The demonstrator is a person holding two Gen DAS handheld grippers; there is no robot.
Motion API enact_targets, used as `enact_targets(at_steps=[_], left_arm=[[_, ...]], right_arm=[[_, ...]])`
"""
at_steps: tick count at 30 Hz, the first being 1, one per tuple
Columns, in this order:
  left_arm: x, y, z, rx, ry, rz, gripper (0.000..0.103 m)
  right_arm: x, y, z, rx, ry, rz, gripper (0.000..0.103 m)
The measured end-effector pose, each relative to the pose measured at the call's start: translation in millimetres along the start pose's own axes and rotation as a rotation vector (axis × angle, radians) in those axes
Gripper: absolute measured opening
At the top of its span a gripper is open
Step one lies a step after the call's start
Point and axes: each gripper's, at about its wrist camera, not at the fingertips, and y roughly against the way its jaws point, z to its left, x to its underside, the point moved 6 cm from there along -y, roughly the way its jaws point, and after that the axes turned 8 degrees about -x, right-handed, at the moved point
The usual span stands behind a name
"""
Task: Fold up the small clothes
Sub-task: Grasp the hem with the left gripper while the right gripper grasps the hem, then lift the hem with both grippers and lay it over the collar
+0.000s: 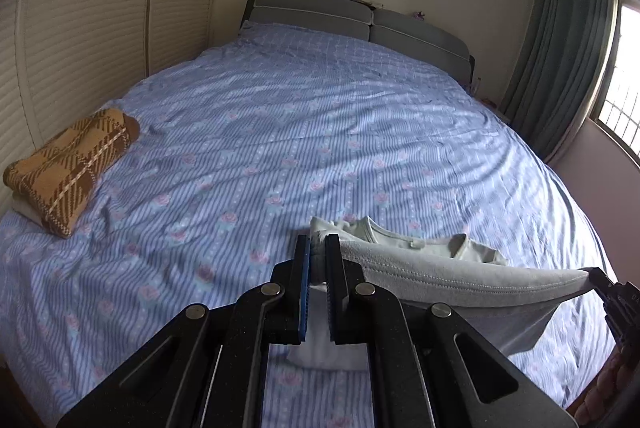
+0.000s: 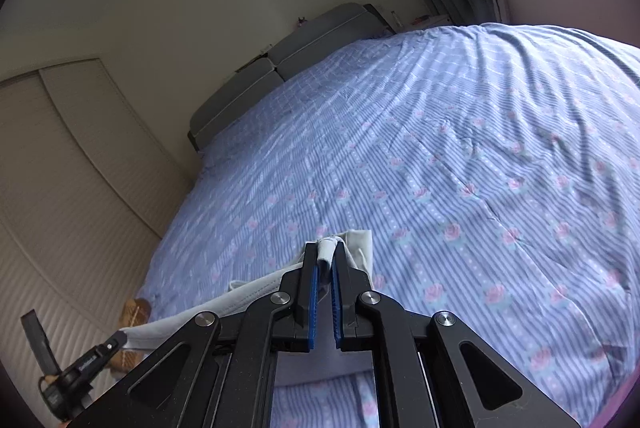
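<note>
a small pale grey shirt (image 1: 440,276) hangs stretched between the two tools low in the frame, its hem edge pulled taut while the collar end lies on the striped floral bedsheet (image 1: 320,131). the left gripper (image 1: 318,248) is clamped on one corner of the fabric, cloth bunched between its blue pads; the right gripper (image 2: 325,256) is likewise pinched tight on the opposite corner. the knit looks light, soft and floppy, so it will likely sag and drape wherever it is not held; corners and the hem seam seem the sound places to take hold, kept level to stop a skewed fold. at the left edge of the left wrist view a folded brown plaid garment (image 1: 72,167) rests on something white. no containers are visible in either view.
</note>
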Motion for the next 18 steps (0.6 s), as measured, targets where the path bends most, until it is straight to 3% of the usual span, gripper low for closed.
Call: enact_targets(at_steps=[9,18], left_arm=[[-2,-113,-16,-0.040,-0.032,0.109,0.009],[15,-159,-20,-0.062,-0.078,0.166,0.010]], right_arm=[[-7,-106,-34,0.081,-0.032,0.098,0.006],[10,-154,-58,0.144,0.004,0.162,0.007]])
